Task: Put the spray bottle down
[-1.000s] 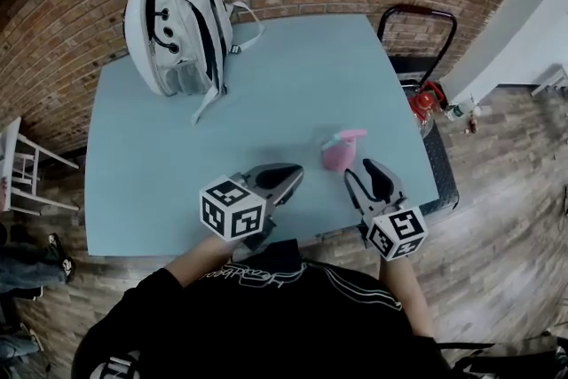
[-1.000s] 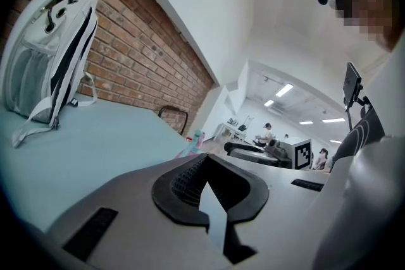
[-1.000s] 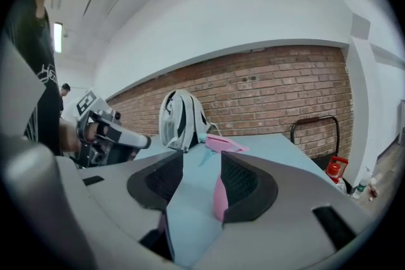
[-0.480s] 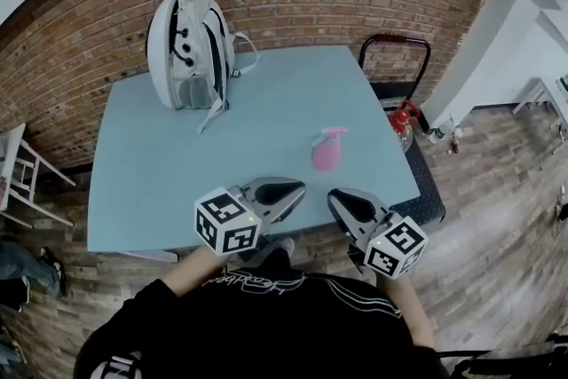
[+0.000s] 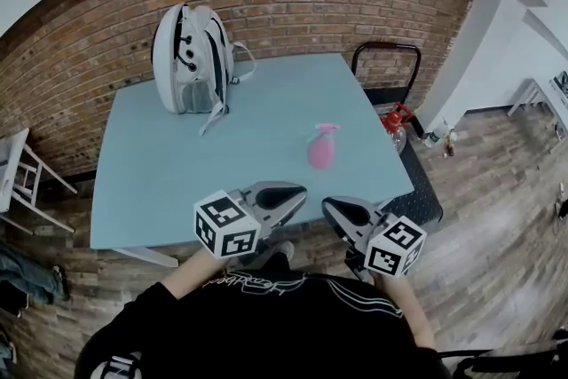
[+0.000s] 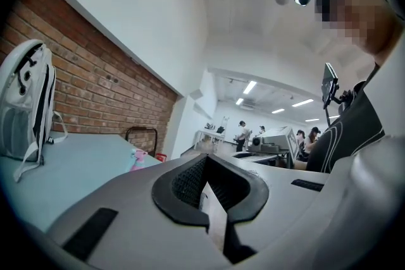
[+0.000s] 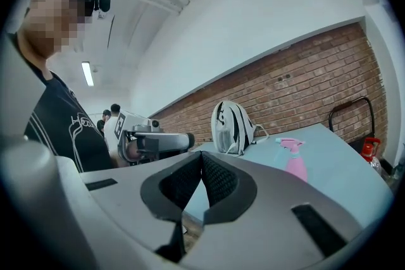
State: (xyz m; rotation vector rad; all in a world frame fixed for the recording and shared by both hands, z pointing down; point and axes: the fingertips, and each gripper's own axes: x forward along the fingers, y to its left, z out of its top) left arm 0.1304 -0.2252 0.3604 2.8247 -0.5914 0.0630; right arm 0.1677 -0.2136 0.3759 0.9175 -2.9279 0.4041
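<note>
The pink spray bottle [image 5: 320,146] stands upright on the light blue table [image 5: 177,173], right of centre, with nothing touching it. It also shows small in the left gripper view [image 6: 135,160] and to the right in the right gripper view [image 7: 293,158]. Both grippers hang over the table's near edge, well short of the bottle. My left gripper [image 5: 297,191] [image 6: 205,158] is shut and empty. My right gripper [image 5: 330,207] [image 7: 202,155] is shut too, its tips meeting with nothing between them.
A white backpack [image 5: 189,59] stands at the table's far left, in front of the brick wall. A black-framed chair [image 5: 388,67] and a red object [image 5: 397,115] are beyond the right edge. A white stool [image 5: 22,173] is at the left. People stand in the far room [image 6: 243,133].
Both grippers have drawn back from the bottle toward the person and risen. The right gripper, open beside the bottle a second ago, has shut empty. The bottle stays standing on the table.
</note>
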